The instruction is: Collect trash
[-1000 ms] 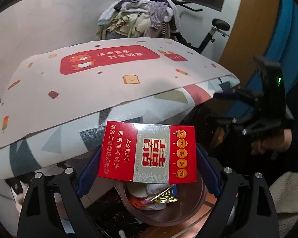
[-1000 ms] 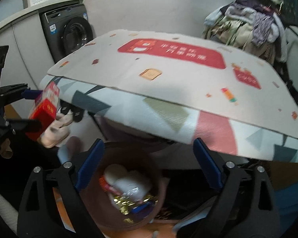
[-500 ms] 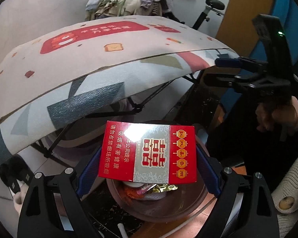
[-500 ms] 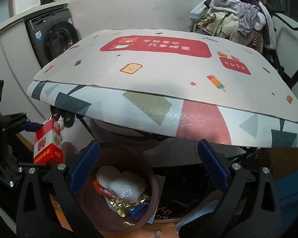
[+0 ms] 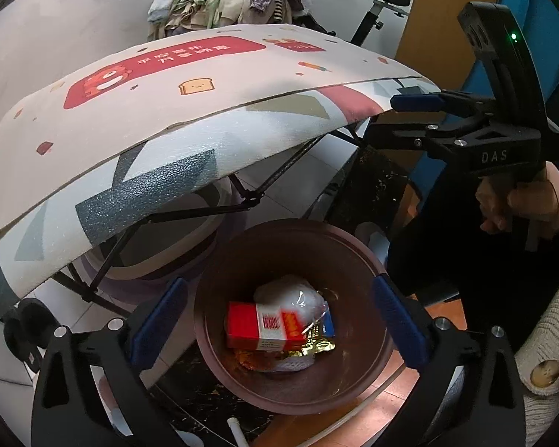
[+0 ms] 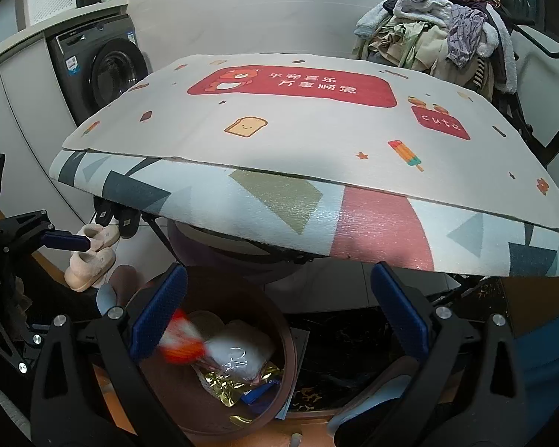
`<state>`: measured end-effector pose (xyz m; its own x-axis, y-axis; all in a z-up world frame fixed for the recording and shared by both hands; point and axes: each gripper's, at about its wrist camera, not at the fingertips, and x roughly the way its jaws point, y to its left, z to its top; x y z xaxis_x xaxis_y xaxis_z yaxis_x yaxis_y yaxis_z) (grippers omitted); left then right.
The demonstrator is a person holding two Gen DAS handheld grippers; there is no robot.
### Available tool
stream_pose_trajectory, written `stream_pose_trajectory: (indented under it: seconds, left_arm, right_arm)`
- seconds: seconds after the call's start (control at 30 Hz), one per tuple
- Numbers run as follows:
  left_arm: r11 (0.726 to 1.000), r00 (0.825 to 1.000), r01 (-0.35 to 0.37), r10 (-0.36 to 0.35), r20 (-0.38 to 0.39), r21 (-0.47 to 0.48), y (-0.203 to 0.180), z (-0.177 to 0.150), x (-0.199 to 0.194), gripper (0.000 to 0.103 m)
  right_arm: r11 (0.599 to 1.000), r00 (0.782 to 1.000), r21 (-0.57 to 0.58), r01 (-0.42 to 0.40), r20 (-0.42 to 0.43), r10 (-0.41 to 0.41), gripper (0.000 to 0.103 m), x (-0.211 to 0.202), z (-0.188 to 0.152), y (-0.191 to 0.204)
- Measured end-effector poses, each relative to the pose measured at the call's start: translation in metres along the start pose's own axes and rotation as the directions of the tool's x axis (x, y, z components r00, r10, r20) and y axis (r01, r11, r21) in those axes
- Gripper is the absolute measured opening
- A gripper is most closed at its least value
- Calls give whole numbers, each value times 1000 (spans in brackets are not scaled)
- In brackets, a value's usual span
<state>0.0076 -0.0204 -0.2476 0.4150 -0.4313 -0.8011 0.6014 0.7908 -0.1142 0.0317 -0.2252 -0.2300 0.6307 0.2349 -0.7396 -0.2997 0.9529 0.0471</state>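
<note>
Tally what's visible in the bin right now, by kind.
Red box: 1
White plastic bag: 1
Gold foil wrapper: 1
Blue wrapper: 1
Total: 4 in the bin. More may lie hidden underneath.

A red and silver cigarette pack [image 5: 266, 326] lies flat on the trash in the round brown bin [image 5: 346, 246], left of its middle, over a white plastic bag [image 5: 298, 296] and gold foil wrapper [image 5: 318, 346]; the right view blurs it, perhaps still settling.
</note>
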Motion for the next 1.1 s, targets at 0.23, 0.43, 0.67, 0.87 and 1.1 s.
stream_pose_trajectory:
  seconds: [0.23,0.43,0.67,0.87,1.1]
  left_arm:
    - [998,999,-43,45,27,-50,11,2,-6,97]
    - [994,996,-71,75,48,-81,18,3,-11,97]
    - [972,966,-198,216,146,-124,28,24,-47,97]
    - [929,896,-288,347,276,-234,45,69,-107,97]
    - [878,818,-337,452,356,-341,59,115,-167,97]
  right_arm:
    - [1000,1000,0,1,-2,-1,97,0,0,0]
    - [1000,1000,0,1,-1,-1,97,0,0,0]
    - [999,1000,44,-4,22,3,97,-12,16,-6]
    - [996,995,91,22,99,-31,97,-49,70,-17]
    - [997,975,55,52,212,-62,97,-100,122,-16]
